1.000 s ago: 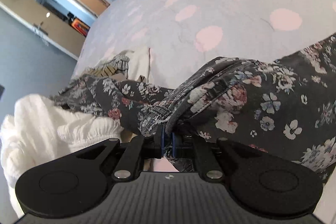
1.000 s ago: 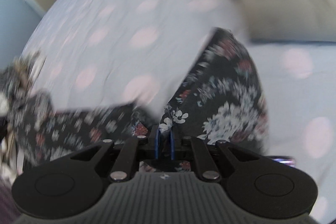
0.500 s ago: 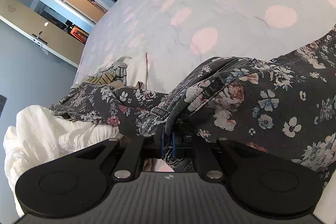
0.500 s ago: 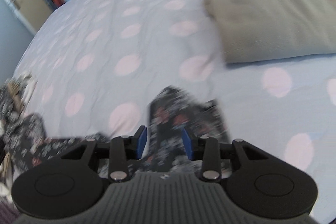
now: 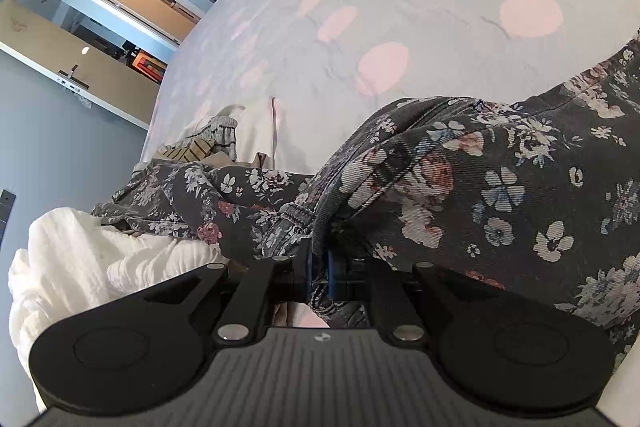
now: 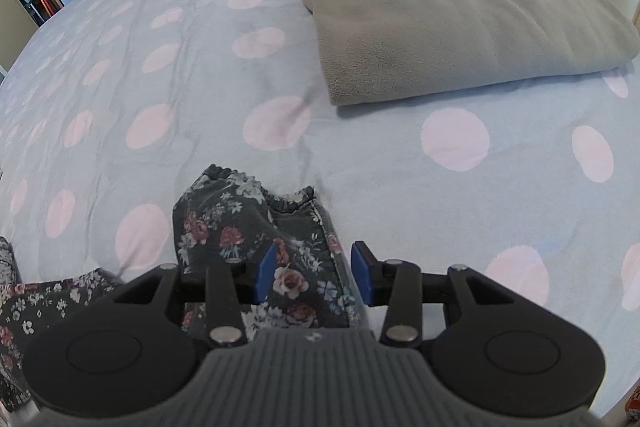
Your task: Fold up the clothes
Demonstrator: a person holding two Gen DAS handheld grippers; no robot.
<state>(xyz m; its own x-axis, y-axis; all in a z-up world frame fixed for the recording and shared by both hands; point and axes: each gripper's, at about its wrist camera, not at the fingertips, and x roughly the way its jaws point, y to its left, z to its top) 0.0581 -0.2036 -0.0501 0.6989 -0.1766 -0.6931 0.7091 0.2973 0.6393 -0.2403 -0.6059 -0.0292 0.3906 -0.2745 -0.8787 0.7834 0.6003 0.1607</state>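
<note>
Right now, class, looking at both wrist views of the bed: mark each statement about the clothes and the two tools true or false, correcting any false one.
1. The left tool is shut on the dark floral trousers. True.
2. The right tool grips the trousers. False: its jaws stand open, the fabric lying loose between them.
3. A folded grey-beige fleece blanket lies on the dotted pale-blue bedspread. True.
4. The crinkled white garment lies on the blanket. False: it lies beside the left tool, at the bed's edge.
</note>
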